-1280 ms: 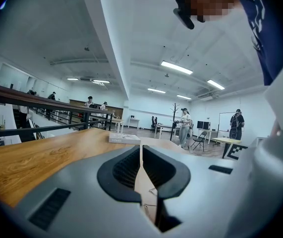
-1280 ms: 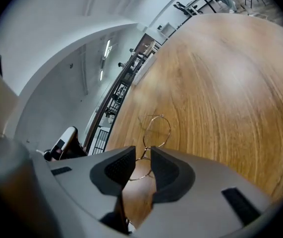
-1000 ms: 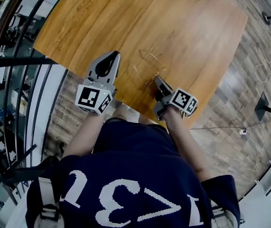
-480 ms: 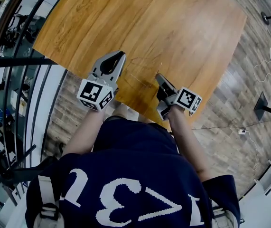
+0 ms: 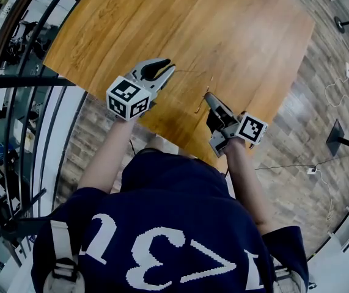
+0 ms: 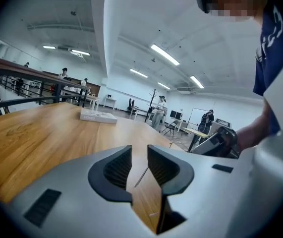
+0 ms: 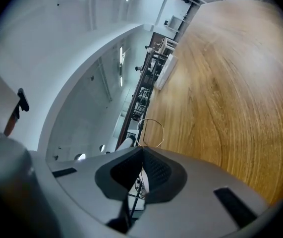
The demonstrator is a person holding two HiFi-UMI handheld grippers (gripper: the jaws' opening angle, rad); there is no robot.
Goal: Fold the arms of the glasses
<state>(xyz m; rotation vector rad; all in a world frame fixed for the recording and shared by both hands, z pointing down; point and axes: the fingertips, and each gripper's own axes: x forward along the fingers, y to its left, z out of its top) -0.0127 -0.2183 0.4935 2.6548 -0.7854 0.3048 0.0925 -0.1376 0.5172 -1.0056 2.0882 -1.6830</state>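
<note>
My right gripper (image 7: 142, 150) has its jaws clenched on the wire glasses (image 7: 152, 119), steadying them over the wooden surface (image 5: 235, 35). My left gripper (image 6: 139, 155), jaws released, straddles one thin arm (image 6: 141, 176), placed to fold it, I judge.

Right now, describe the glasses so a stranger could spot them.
At the near edge of the wooden table, find the right gripper. The glasses are pinched in it: a thin gold wire frame, far finer than the bulky grey grippers.

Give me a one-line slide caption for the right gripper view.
Right gripper pinched shut on thin wire-frame glasses, one lens rim showing just past the jaw tips, wooden table beyond.
</note>
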